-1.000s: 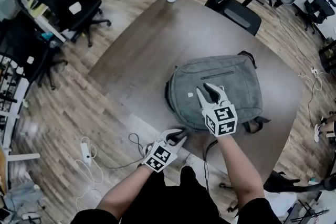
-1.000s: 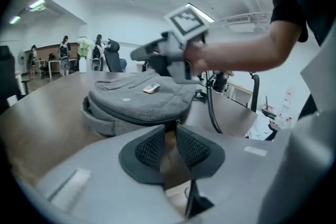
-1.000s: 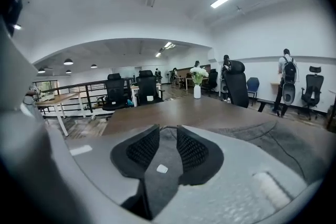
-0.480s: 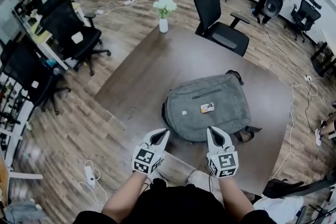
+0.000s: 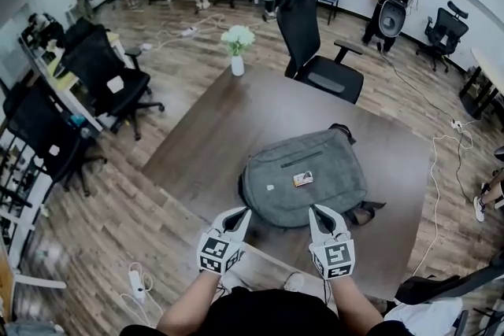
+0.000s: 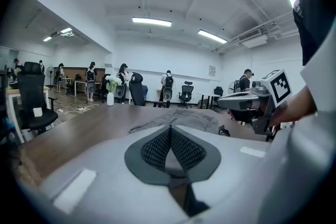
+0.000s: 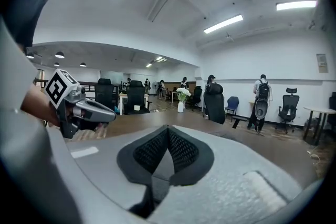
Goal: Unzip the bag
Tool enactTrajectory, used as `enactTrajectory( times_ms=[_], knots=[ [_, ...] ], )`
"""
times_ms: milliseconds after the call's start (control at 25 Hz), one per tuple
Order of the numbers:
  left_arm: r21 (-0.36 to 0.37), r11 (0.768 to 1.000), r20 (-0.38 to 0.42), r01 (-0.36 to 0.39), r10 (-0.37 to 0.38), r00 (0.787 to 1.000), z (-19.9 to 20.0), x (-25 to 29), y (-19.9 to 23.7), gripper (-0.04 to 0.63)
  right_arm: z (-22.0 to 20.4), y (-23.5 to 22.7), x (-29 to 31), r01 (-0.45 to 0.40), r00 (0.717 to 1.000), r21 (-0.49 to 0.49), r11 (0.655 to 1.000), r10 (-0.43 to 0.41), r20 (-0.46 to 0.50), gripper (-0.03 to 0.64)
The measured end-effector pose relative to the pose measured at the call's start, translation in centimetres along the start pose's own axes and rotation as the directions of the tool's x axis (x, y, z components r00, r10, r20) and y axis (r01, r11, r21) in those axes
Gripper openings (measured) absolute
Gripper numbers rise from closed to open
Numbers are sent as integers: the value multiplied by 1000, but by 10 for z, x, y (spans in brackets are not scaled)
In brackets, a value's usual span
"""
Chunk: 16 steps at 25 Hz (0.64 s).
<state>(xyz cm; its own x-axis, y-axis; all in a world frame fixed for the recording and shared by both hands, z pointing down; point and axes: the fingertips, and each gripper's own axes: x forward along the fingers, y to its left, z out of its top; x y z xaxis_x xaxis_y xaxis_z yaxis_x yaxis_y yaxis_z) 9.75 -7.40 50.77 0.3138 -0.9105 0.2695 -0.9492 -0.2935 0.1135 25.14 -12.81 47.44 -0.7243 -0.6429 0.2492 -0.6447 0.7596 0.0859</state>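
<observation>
At six o'clock the white left gripper [image 5: 243, 212] and white right gripper [image 5: 314, 210] hover empty, jaws fully closed, just short of the grey fabric backpack [image 5: 315, 169] lying flat at twelve o'clock on the dark wooden table [image 5: 224, 126]; a closed reach would likely shove it, missing the zip pull; its small card [image 5: 302, 179] is unreadable.

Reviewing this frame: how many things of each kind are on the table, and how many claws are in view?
grey backpack: 1
vase of flowers: 1
small card lying on top of it: 1
claws: 2, the left claw and the right claw, both shut and empty
Total: 5
</observation>
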Motion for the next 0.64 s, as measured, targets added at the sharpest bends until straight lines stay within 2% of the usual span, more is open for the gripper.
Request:
enactTrajectory(
  times_ms=[640],
  knots=[
    [-4,1000,-57,5,-6,998,-25,-6,-23,18,-13,5,-9,-5,1000,-12,1000,5,-4,2]
  ],
)
